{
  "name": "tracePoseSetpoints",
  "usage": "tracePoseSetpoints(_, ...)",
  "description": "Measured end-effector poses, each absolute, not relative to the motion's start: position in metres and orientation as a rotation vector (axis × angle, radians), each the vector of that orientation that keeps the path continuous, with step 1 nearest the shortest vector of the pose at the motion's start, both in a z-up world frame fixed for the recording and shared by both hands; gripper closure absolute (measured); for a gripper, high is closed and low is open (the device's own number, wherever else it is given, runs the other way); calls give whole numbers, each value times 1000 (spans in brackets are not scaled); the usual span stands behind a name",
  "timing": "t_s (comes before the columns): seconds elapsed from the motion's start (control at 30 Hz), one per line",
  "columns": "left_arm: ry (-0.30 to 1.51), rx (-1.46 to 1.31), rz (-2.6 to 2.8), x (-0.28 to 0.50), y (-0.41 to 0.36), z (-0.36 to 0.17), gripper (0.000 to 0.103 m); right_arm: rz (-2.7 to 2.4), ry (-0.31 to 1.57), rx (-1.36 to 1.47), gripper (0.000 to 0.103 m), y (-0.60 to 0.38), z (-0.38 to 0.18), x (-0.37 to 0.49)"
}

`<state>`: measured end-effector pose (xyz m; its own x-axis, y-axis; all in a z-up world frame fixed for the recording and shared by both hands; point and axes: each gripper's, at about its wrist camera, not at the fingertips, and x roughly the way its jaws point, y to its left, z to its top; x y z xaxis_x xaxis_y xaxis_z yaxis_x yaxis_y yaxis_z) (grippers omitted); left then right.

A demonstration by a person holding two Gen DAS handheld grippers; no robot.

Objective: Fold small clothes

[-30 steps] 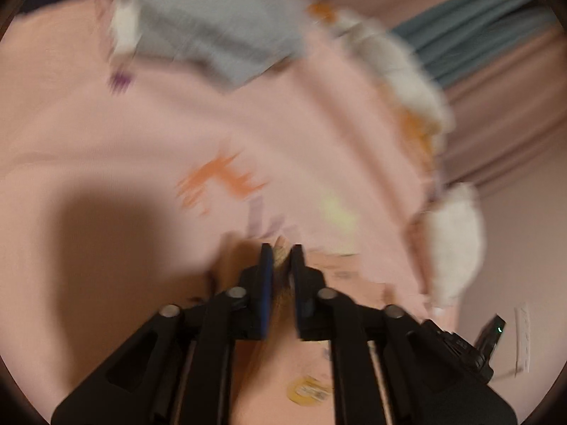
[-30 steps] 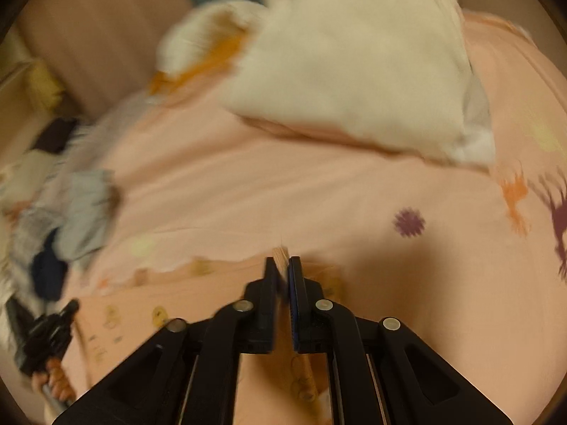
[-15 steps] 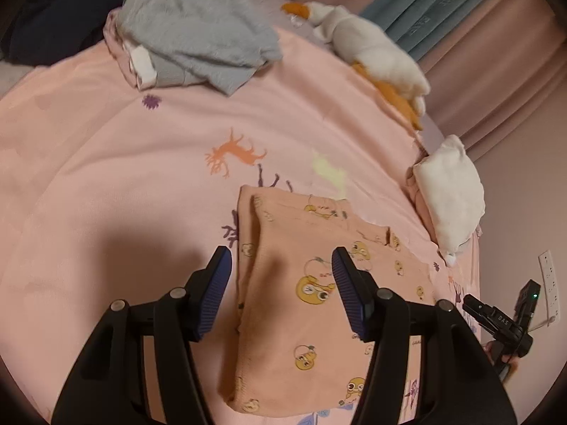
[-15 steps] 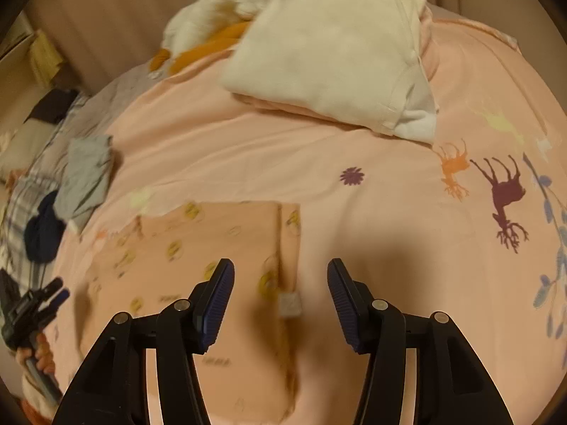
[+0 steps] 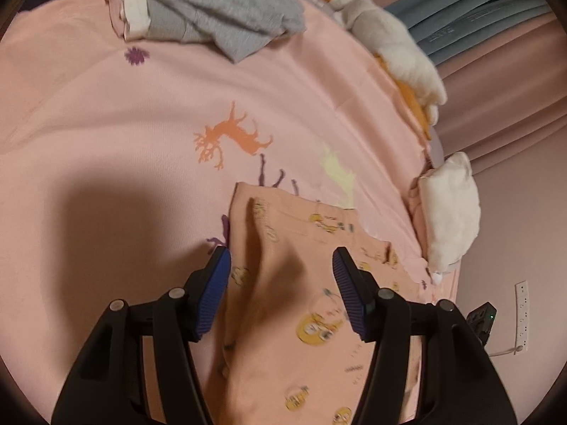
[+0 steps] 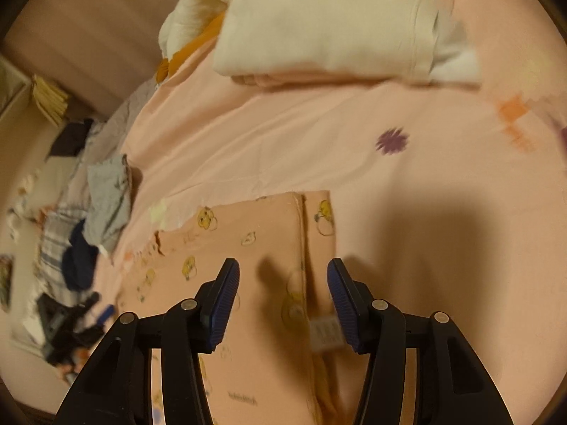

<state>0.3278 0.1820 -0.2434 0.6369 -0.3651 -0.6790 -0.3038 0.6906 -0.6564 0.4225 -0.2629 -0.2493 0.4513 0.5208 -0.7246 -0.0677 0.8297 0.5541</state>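
A small peach garment with yellow cartoon prints (image 5: 312, 283) (image 6: 255, 269) lies folded flat on the pink bedspread (image 5: 124, 124) (image 6: 389, 194). My left gripper (image 5: 281, 283) hovers open just above the garment's left folded edge, nothing between its blue pads. My right gripper (image 6: 283, 294) is open too, over the garment's right edge where a white label (image 6: 324, 331) shows. Neither gripper holds any cloth.
A grey garment (image 5: 219, 10) lies heaped at the far left of the bed. A folded white garment (image 6: 329, 24) (image 5: 450, 209) and a white and orange plush toy (image 5: 393, 46) sit near the curtains (image 5: 496, 81). More clothes (image 6: 81, 241) lie on the floor.
Both grippers were shut on the peach garment's edges a second ago. They have let go, opened, and the garment now lies flat below them.
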Motion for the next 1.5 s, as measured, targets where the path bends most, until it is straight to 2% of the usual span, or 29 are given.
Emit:
tracePoseSetpoints(0.03,914,-865,-56,329,184,-248,45,390,1053,518,50,-261,-255,427)
tracePoseSetpoints(0.07,921,-893,-79,330,185,-252,45,400,1052,538,58,-260,-259,429)
tracePoseSetpoints(0.17,909,-913,-126,329,184,-250,45,437,1031,548,73,-257,-260,430)
tracePoseSetpoints(0.3,882,-899,-208,325,174,-237,46,447,1033,483,78,-252,-258,430)
tracePoseSetpoints(0.37,895,-869,-230,326,168,-233,51,451,1024,494,88,-253,-258,430)
tracePoseSetpoints(0.4,896,-858,-238,325,165,-232,54,463,1017,506,90,-256,-258,430)
tracePoseSetpoints(0.47,876,-853,-249,323,162,-231,64,477,1015,537,90,-259,-260,431)
tracePoseSetpoints(0.6,917,-816,-209,333,156,-246,69,457,1058,541,90,-257,-270,435)
tracePoseSetpoints(0.7,940,-845,-162,339,161,-261,89,456,1045,582,91,-258,-273,434)
tracePoseSetpoints(0.73,921,-836,-152,339,162,-262,100,459,1027,572,93,-259,-271,433)
tracePoseSetpoints(1.0,703,-798,-150,346,170,-217,101,527,913,571,94,-259,-241,433)
tracePoseSetpoints(1.13,700,-851,-120,356,181,-225,101,482,904,577,94,-258,-242,444)
tracePoseSetpoints(1.23,766,-812,-31,365,182,-248,98,411,955,544,94,-256,-260,448)
tracePoseSetpoints(1.27,813,-804,21,369,185,-258,93,375,986,527,93,-255,-267,451)
tracePoseSetpoints(1.33,860,-893,58,369,195,-273,91,388,1001,560,92,-262,-275,451)
tracePoseSetpoints(1.4,837,-1025,19,357,207,-276,79,375,1006,615,87,-273,-272,447)
tracePoseSetpoints(1.47,845,-1004,64,345,211,-263,43,344,1016,578,66,-282,-258,440)
tracePoseSetpoints(1.5,852,-958,92,337,211,-252,40,308,1001,521,63,-286,-246,432)
